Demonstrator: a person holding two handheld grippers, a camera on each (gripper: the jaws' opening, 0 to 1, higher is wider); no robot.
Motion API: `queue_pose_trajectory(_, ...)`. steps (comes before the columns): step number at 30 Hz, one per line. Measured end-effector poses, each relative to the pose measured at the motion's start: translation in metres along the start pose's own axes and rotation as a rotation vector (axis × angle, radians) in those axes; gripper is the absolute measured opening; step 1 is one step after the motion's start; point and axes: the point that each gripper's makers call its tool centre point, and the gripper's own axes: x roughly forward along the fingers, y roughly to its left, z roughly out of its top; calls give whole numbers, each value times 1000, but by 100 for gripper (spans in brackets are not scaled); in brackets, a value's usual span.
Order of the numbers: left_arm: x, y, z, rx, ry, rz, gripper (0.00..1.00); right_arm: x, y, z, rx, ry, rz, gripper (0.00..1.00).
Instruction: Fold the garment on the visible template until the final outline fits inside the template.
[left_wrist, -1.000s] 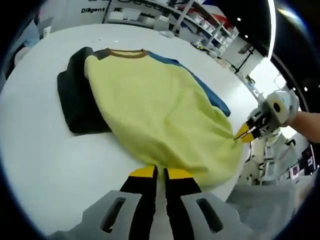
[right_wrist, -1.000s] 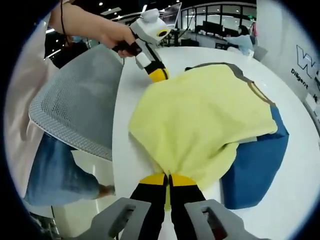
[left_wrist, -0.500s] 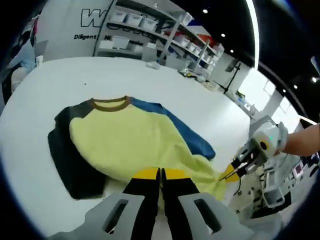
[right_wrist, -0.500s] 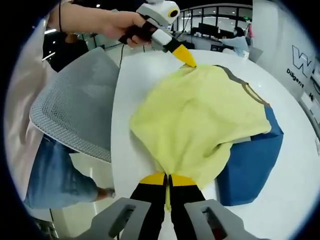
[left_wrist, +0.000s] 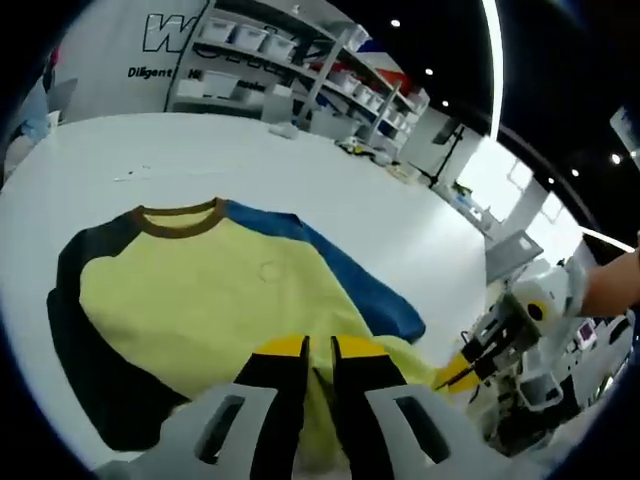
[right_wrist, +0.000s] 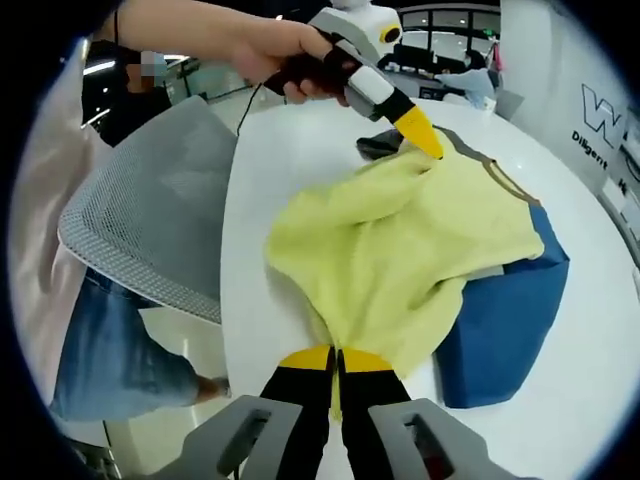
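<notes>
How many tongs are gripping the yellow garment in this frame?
2. The right tongs pinch the yellow garment at its near hem on the white table; the left tongs clamp the lifted edge toward the collar.

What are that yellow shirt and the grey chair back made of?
The shirt looks like soft knit fabric, perhaps cotton or fleece: matte, slightly fuzzy, drooping in rounded folds where the left gripper and right gripper pinch it. Its collar looks ribbed. The chair back seems to be woven mesh, probably synthetic: a fine grid of holes shows across it.
</notes>
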Motion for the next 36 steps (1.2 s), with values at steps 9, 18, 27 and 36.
queue_pose_trajectory(9, -50, 29, -56, -25, 85, 80, 13, -3, 0, -4, 7, -14, 7, 0)
queue_pose_trajectory(18, -18, 5, -74, -101, 130, 10, 17, -2, 2, -8, 16, -14, 16, 0)
queue_pose_trajectory(27, -11, 9, -78, -137, 150, 24, 0, -1, 1, -10, 24, -13, 21, 0)
queue_pose_trajectory(36, -28, 18, -72, -137, 133, 52, 0, -2, 0, -11, 39, -16, 18, 0)
